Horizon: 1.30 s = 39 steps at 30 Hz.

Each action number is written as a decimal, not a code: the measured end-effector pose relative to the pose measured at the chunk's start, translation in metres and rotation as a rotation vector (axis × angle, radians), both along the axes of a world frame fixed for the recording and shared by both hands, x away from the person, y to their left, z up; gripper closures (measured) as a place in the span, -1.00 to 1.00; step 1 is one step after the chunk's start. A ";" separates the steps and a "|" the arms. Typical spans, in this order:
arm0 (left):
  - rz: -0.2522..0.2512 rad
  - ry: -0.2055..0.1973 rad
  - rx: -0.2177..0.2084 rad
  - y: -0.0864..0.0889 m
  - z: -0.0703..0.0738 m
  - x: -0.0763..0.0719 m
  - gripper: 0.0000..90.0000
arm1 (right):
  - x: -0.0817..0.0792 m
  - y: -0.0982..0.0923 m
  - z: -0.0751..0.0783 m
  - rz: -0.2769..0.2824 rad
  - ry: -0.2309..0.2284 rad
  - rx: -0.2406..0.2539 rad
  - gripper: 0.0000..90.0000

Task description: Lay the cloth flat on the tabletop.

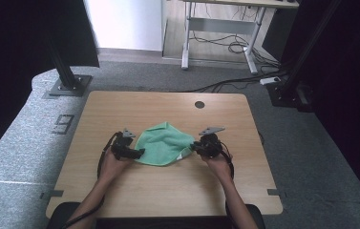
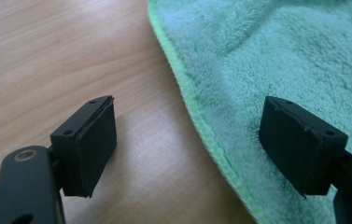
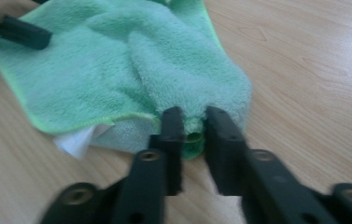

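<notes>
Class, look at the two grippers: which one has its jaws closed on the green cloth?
The right gripper pinches a fold of the green cloth. The left gripper stands wide open astride the cloth's edge.

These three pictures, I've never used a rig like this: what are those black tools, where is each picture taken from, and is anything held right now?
A person sits at a wooden table and holds a hand-held two-jaw gripper in each hand. The high view looks down from above that person; the other two pictures come from cameras riding on the grippers, looking along their black jaws. On the table lies a rumpled green cloth with a white tag at one edge. The left gripper is open: one jaw stands over bare wood, the other over the cloth, with the hem running between them, nothing pinched. The right gripper is shut on a bunched fold at the cloth's opposite edge.
</notes>
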<state>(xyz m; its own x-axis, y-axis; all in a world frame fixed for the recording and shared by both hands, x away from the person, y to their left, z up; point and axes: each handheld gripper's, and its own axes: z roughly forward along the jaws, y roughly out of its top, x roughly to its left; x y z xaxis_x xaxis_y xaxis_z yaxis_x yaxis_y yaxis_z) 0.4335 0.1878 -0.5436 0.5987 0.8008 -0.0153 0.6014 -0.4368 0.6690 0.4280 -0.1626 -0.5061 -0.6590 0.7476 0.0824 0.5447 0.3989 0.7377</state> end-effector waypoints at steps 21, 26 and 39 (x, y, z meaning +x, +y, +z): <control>-0.054 -0.011 0.027 -0.020 0.016 -0.007 -0.59 | -0.010 -0.001 -0.011 -0.021 0.006 -0.051 -0.02; -0.043 0.032 0.040 -0.018 0.005 -0.006 -0.58 | -0.022 -0.003 -0.029 -0.047 0.022 -0.105 -0.08; -0.046 -0.014 0.067 -0.043 0.025 0.032 -0.60 | -0.042 -0.009 -0.036 -0.075 0.025 -0.111 -0.13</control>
<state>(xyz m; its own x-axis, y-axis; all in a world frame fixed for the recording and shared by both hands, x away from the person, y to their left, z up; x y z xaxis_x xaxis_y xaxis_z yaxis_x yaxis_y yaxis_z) 0.4653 0.1453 -0.5183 0.6350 0.7711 0.0458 0.5702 -0.5079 0.6457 0.3862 -0.1714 -0.5419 -0.6000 0.7999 0.0122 0.5935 0.4348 0.6773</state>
